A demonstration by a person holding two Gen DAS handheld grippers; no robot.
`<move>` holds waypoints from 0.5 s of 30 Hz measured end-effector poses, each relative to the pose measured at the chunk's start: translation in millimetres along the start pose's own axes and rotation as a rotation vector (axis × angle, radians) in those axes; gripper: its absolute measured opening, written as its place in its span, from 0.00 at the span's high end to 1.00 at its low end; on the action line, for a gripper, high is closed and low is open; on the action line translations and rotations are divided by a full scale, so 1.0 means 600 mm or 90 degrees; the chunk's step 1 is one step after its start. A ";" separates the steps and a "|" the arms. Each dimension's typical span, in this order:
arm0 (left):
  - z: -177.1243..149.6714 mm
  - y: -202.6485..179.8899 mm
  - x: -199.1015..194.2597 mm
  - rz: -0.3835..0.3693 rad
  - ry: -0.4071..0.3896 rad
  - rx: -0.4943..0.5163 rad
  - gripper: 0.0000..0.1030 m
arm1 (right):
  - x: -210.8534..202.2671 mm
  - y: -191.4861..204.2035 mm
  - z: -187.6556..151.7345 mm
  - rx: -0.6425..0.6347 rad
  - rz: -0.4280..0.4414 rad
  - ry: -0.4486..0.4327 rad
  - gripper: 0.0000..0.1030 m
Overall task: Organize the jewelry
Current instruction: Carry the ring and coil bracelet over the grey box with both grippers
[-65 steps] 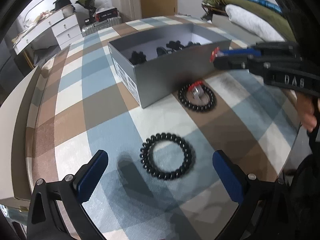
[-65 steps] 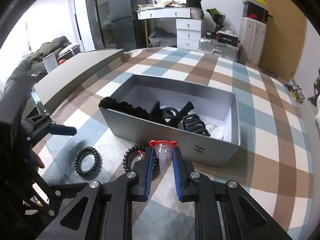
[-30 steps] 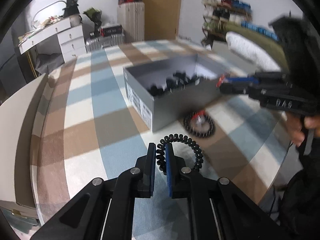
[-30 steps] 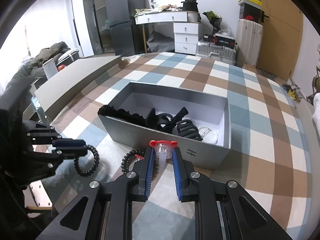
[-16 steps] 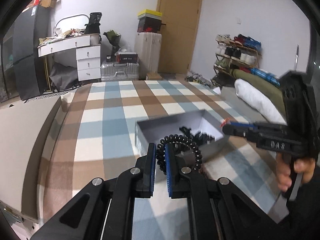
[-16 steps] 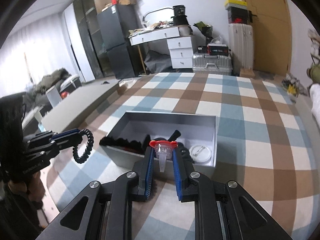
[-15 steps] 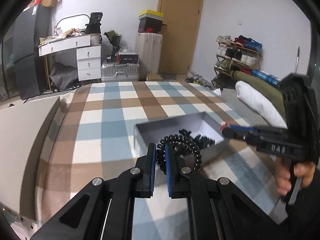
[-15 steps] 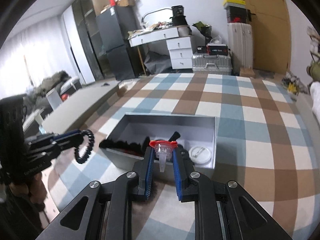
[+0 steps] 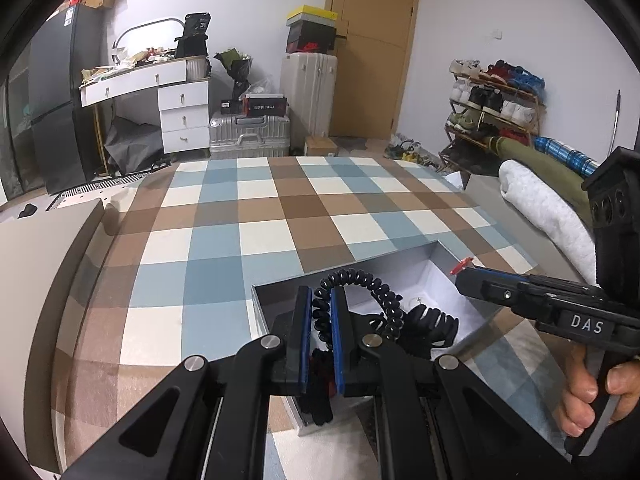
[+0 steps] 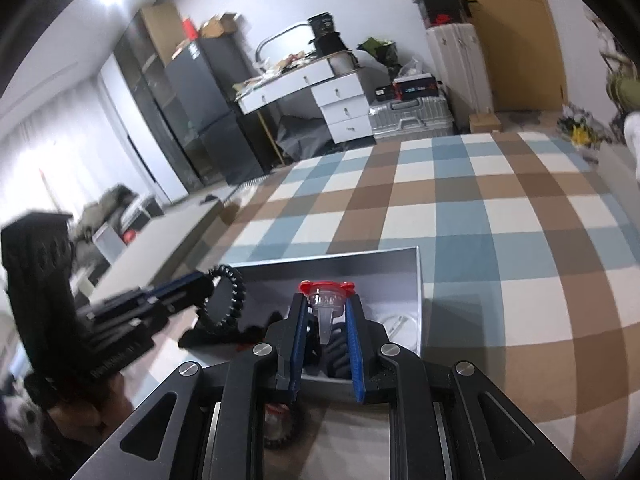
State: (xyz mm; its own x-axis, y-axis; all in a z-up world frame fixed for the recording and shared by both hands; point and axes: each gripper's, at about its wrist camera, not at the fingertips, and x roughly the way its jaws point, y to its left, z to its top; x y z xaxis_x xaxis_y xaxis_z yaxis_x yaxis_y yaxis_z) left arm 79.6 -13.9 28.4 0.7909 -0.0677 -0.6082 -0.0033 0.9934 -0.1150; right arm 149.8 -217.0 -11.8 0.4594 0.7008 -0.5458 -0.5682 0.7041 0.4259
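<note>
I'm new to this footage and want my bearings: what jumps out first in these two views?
The left tool pinches a black spiral hair tie above the open grey box. The right tool grips a small clear vial with a red cap over the same box, which sits on a blue, brown and white checked cloth.

Both grippers: black angular frames, silver screws, blue finger pads (image 9: 306,320). Right gripper (image 9: 460,270) body marked "DAS"; bare-skinned hand (image 9: 592,392).
</note>
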 end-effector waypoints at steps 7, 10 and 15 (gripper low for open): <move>-0.007 -0.008 0.018 0.019 0.022 0.016 0.95 | 0.009 -0.007 -0.004 0.009 0.004 0.016 0.82; -0.006 -0.012 0.020 0.032 0.023 0.028 0.95 | 0.017 -0.006 -0.008 0.007 0.007 0.025 0.82; 0.000 -0.013 0.033 0.054 0.026 0.041 0.95 | 0.021 -0.002 -0.010 -0.002 0.007 0.026 0.82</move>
State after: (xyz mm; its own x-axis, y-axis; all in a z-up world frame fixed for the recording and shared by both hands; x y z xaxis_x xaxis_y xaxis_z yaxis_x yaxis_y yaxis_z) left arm 95.4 -22.8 16.9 0.7643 0.0145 -0.6447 -0.0289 0.9995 -0.0118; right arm 152.4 -209.9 -23.4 0.4240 0.7036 -0.5702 -0.5755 0.6955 0.4302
